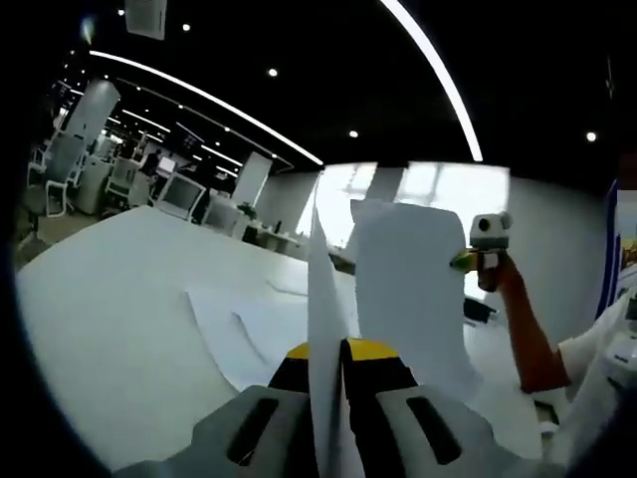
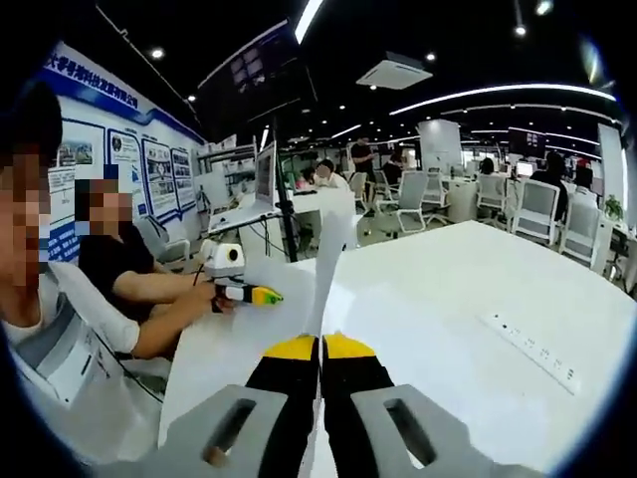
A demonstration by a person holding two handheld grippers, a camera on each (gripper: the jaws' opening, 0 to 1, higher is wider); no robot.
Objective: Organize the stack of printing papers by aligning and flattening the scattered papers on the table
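1. The left gripper point(image 1: 328, 363) has its fingers closed on the edge of the papers point(image 1: 408, 289), which stand upright above the tabletop point(image 1: 119, 289).
2. The right gripper point(image 2: 320, 354) pinches the opposite edge; the papers' long axis runs between the two grippers.
3. More sheets point(image 1: 244, 334) lie flat below, well apart from the fingers.
4. A power strip point(image 2: 532, 351) lies to one side, out of the way.
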